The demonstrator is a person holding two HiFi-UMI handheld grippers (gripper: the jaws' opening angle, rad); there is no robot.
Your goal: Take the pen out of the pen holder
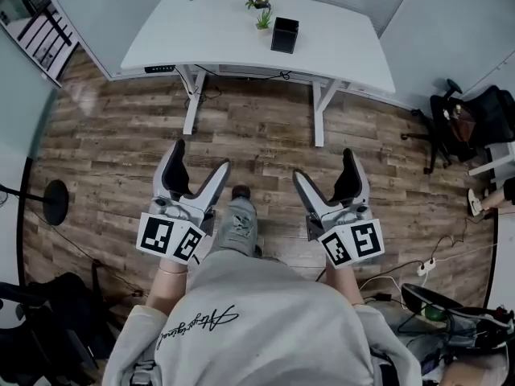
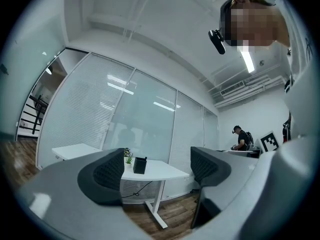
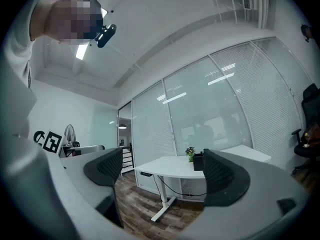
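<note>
Far off on the desk [image 1: 209, 30] stands the pen holder [image 1: 284, 34]; near me, my left gripper [image 1: 201, 155] and right gripper [image 1: 323, 163] gape wide, empty.

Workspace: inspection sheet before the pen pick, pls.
Surface: white desk, far ahead, mostly bare.
Job's things: black holder upright on the desk; pen too small to tell.
Clutter: potted plant beside the holder.
Grippers: left gripper and right gripper open, empty, over the floor, short of the desk.
Cables: cable under the desk; power strip with cords on the floor at right.
Surroundings: wood floor, office chair, glass partitions.
</note>
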